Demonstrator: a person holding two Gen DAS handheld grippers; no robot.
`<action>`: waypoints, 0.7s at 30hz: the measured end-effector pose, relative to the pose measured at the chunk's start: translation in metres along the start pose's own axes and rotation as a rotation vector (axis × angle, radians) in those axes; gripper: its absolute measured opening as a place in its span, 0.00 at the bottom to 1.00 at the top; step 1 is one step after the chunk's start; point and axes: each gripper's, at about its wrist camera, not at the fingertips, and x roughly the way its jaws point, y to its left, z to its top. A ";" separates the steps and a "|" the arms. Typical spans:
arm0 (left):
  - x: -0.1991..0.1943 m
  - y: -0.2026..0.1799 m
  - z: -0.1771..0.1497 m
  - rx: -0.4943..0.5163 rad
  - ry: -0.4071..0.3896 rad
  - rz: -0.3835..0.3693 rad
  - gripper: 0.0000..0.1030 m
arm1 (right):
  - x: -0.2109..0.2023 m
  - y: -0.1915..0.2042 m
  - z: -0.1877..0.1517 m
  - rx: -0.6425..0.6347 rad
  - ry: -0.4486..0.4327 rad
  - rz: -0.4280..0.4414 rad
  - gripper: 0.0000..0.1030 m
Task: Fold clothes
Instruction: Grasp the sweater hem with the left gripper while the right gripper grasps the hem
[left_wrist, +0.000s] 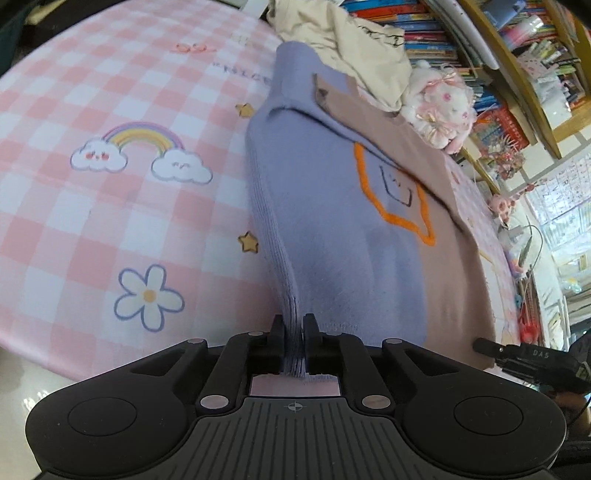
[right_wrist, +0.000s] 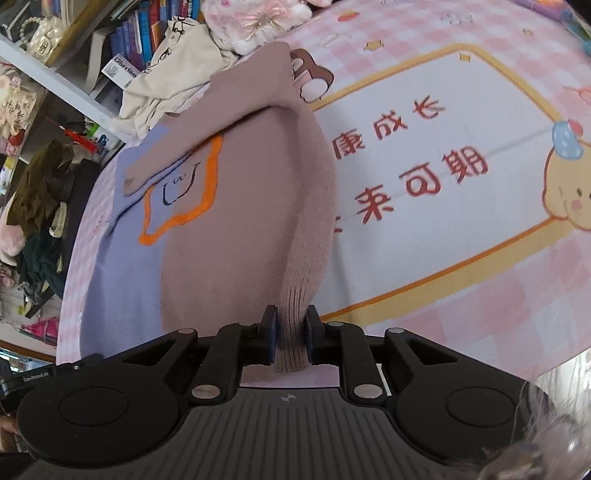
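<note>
A knit sweater (left_wrist: 332, 229), half lavender and half dusty pink with an orange star outline, lies on the pink checked sheet (left_wrist: 110, 206) with both sleeves folded across its chest. My left gripper (left_wrist: 294, 325) is shut on the lavender ribbed hem corner. My right gripper (right_wrist: 291, 325) is shut on the pink ribbed hem corner of the same sweater (right_wrist: 236, 229). Both hem corners are lifted slightly toward the cameras. The right gripper's body (left_wrist: 532, 360) shows at the left wrist view's right edge.
A crumpled cream garment (left_wrist: 354, 48) and a pink plush toy (left_wrist: 439, 107) lie beyond the sweater's collar. Bookshelves (left_wrist: 517, 55) stand behind. The sheet's printed panel with red characters (right_wrist: 424, 158) lies right of the sweater. Dark clothes (right_wrist: 40, 192) are piled off the bed's edge.
</note>
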 end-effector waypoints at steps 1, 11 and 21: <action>0.000 0.001 0.000 -0.006 -0.002 -0.004 0.09 | 0.001 0.001 -0.001 0.001 0.000 0.004 0.16; 0.004 0.010 0.004 -0.067 -0.023 -0.040 0.10 | 0.003 -0.006 0.005 0.058 0.001 0.029 0.15; 0.004 0.018 0.004 -0.104 -0.024 -0.061 0.04 | -0.002 -0.012 0.005 0.087 0.012 0.043 0.10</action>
